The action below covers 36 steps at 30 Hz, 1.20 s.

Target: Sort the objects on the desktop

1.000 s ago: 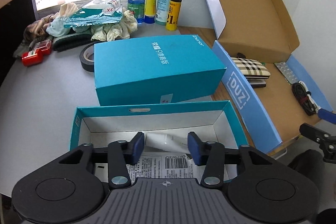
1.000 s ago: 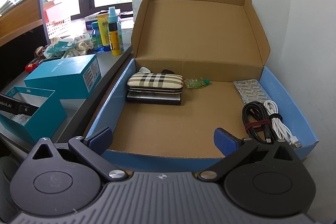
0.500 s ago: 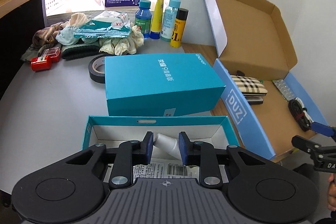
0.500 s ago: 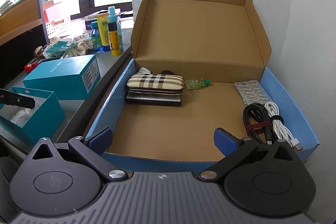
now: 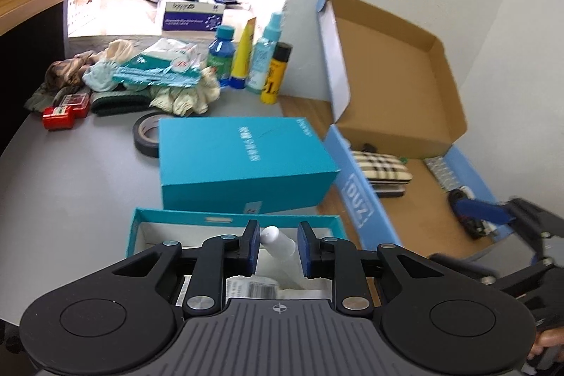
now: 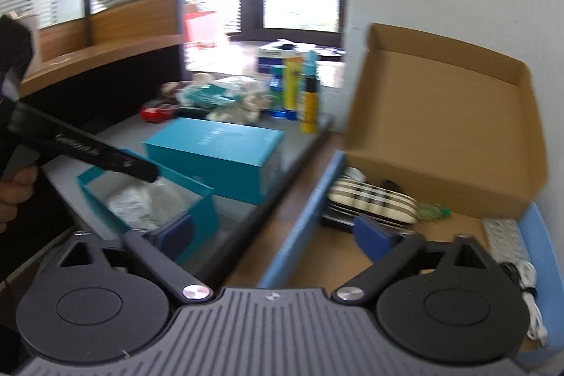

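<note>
The left gripper [image 5: 275, 247] holds a white tube [image 5: 278, 242] between narrow fingers over the open teal tray [image 5: 141, 228]; the tube's lower end is hidden. Behind stands the closed teal box [image 5: 243, 161]. The right gripper [image 6: 275, 231], blurred, spreads wide near the cardboard box [image 6: 440, 136], where only its view shows a green item [image 6: 431, 210].

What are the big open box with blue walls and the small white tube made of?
The big open box with blue walls looks like corrugated cardboard: matte brown inside, folded flaps. The small white tube between the left tool's fingers seems smooth plastic, slightly glossy; blur leaves it unsure.
</note>
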Tool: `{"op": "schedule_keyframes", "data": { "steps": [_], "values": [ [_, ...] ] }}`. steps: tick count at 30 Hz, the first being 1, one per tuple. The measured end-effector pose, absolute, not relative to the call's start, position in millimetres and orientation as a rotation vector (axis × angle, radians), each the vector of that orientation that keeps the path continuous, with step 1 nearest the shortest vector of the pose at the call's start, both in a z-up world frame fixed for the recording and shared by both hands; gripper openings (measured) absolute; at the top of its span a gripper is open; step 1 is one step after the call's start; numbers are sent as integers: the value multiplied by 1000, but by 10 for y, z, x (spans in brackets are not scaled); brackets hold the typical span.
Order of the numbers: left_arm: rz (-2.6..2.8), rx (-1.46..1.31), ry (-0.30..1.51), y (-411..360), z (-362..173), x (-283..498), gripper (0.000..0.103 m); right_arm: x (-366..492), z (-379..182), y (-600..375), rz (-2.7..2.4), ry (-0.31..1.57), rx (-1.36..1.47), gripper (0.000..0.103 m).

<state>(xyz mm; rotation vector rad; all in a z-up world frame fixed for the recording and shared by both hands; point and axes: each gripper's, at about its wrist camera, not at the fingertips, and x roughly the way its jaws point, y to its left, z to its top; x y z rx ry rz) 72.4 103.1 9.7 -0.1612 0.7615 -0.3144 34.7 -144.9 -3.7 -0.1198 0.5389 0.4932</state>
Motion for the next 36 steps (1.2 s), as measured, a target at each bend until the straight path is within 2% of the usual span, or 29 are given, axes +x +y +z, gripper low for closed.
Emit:
{"op": "schedule_keyframes", "data": {
  "steps": [2, 12, 14, 19, 21, 22, 23, 27, 36],
  "values": [
    [-332, -173, 754, 1017, 129, 700, 26, 367, -34, -1381, 527, 548, -124, 84],
    [-386, -169, 726, 903, 212, 679, 26, 386, -45, -1023, 710, 551, -214, 62],
    [-391, -167, 725, 895, 221, 675, 26, 412, -56, -941, 737, 544, -238, 53],
    [-423, -176, 721, 871, 246, 653, 26, 484, -80, -784, 790, 532, -282, 47],
    [-433, -171, 719, 849, 256, 649, 26, 518, -87, -753, 802, 531, -291, 42],
    [-438, -167, 719, 838, 262, 646, 26, 535, -91, -737, 809, 531, -296, 33],
    [-440, -163, 718, 827, 265, 645, 27, 553, -95, -721, 815, 531, -301, 29],
    [-440, -147, 715, 807, 267, 648, 27, 621, -121, -687, 835, 530, -315, 28],
    [-453, -97, 692, 1072, 375, 628, 36, 579, 15, -825, 815, 487, -236, 27]
  ]
}}
